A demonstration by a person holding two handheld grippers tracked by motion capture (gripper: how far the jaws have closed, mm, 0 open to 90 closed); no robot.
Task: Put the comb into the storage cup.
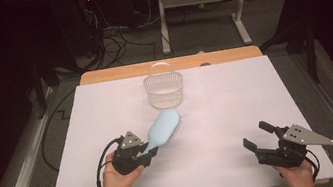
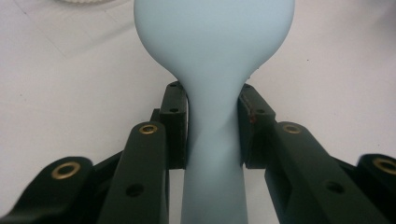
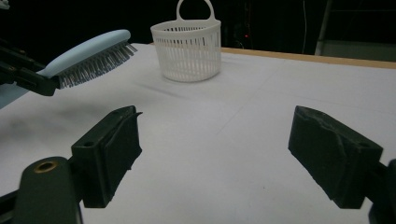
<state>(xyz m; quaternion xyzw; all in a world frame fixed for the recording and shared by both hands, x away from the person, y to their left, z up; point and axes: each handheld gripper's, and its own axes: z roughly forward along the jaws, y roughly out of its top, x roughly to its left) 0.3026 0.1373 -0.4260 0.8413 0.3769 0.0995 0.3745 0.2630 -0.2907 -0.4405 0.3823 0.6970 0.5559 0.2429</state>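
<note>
Jaws first: your left gripper (image 1: 144, 153) is clamped on the handle of the pale blue hairbrush (image 1: 164, 128), pads pressing both sides of the neck, brush head lifted off the white table cover (image 1: 237, 102) w/ bristles facing down and tip aimed toward the white basket (image 1: 164, 90). Your right gripper (image 1: 258, 134) stands wide open w/ nothing between the pads, resting near the table's right front, well apart from the brush. Progress, as I judge it: pickup is done, brush is airborne btwn you and the basket; carry and drop into the basket are not yet done.
</note>
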